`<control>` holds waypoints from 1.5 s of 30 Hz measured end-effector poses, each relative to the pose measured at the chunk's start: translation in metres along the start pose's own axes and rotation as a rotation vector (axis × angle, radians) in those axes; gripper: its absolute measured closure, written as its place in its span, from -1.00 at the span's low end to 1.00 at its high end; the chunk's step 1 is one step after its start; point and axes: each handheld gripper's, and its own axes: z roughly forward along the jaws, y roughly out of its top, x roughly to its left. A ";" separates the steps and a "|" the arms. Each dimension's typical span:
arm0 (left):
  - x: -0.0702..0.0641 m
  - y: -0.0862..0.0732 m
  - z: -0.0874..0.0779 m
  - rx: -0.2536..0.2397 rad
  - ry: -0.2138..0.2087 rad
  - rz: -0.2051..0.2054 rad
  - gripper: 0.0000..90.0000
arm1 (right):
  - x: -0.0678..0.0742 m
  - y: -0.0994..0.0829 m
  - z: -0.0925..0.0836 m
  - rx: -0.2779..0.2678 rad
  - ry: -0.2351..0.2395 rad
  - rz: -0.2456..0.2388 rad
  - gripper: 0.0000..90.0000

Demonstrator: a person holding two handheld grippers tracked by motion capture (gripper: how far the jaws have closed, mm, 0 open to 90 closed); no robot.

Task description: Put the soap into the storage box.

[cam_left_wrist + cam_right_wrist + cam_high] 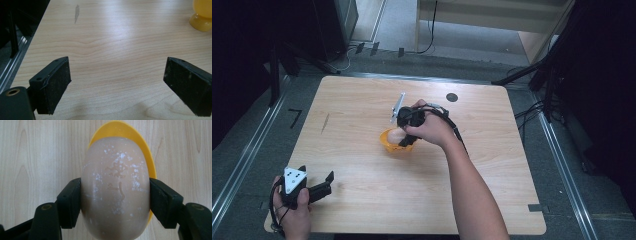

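Your right tool (115, 195) is clamped on the egg (116, 187), one pad on each side, holding it over the yellow cup (147, 157) near the middle of the table (362, 105). Your left tool (117, 85) rests at the table's near left corner, jaws wide apart with nothing between them.

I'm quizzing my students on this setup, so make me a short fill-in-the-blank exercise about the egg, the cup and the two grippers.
1. The right gripper has its jaws pressed on the two sides of a beige ____.
2. The egg cup beneath the egg is ____ in colour.
3. The left gripper has its jaws ____, with nothing between them.
4. Everything sits on a ____ table.

Missing words: egg; yellow; open; wooden
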 end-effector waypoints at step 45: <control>-0.001 0.000 0.001 0.004 0.006 0.011 -0.83 | 0.019 -0.071 -0.026 -0.110 -0.067 0.206 -1.00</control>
